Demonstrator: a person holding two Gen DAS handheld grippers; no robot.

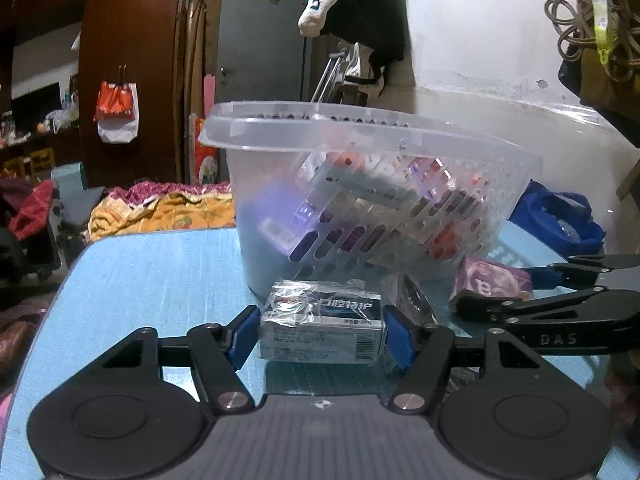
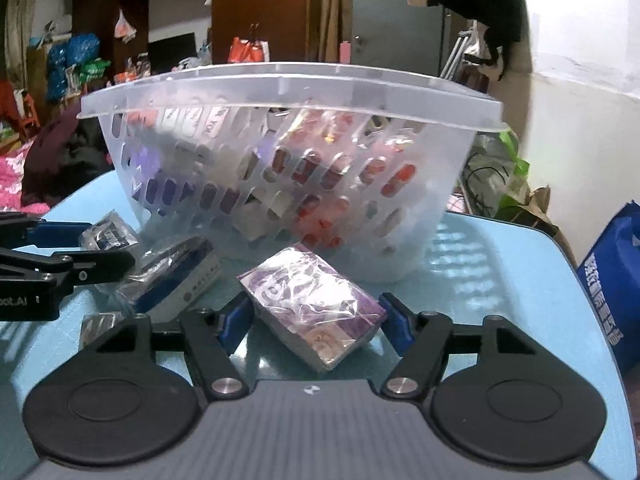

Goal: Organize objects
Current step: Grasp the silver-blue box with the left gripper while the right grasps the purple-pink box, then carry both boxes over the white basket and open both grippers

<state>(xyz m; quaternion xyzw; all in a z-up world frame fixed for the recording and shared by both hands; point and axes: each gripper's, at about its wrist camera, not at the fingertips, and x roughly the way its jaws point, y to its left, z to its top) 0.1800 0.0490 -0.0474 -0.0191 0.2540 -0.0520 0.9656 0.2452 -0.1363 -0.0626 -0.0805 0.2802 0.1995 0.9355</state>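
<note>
Both views are lit unevenly — the white wall [image 1: 480, 40] is washed out, while the room behind the translucent basket [image 1: 372, 184] is left dim and muddy. Slotted shadows are cast on the blue table [image 2: 480, 264] right of the basket, glare is caught on wrapped packs in front of it, and straight lines are bowed toward the edges — fine detail is smeared throughout.

Grey plastic-wrapped box [image 1: 322, 328] flat on the blue table [image 1: 160, 272], between my left claw's pads | purple wrapped box [image 2: 314, 312] lying askew before my right claw | clear slotted basket [image 2: 280, 168] behind, filled with packets | blue-edged packet [image 2: 176, 276] loose between.
</note>
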